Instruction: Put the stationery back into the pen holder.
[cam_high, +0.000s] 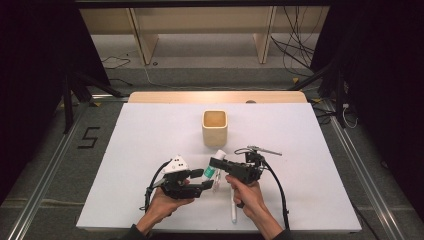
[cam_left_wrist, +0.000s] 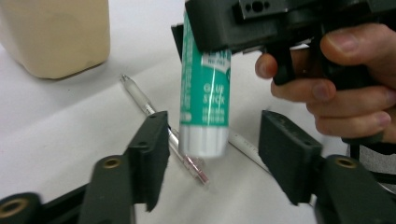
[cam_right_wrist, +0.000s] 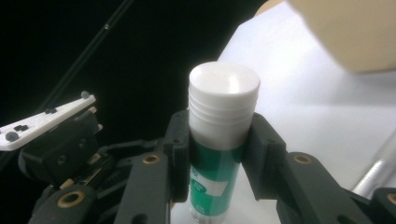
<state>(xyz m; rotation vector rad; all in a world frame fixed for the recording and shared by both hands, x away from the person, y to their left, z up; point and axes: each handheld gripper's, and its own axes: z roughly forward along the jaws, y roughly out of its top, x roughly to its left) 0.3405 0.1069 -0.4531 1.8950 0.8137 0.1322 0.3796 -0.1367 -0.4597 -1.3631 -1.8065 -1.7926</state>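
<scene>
A green glue stick (cam_high: 210, 172) with a white cap (cam_right_wrist: 223, 93) hangs tilted just above the white table, and my right gripper (cam_right_wrist: 219, 137) is shut on its green body below the cap. In the left gripper view the stick's white base (cam_left_wrist: 204, 140) sits between the two black jaws of my left gripper (cam_left_wrist: 212, 154), which is open and not touching it. From above, the left gripper (cam_high: 202, 179) points right at the stick and the right gripper (cam_high: 216, 164) reaches in from the right.
A beige square cup (cam_high: 215, 127) stands upright behind the grippers at mid-table. A clear pen (cam_left_wrist: 154, 114) and a white pen (cam_high: 233, 206) lie on the white sheet (cam_high: 140, 150) under and in front of the grippers. The left gripper's grey plate (cam_right_wrist: 46, 121) is close beside the right gripper.
</scene>
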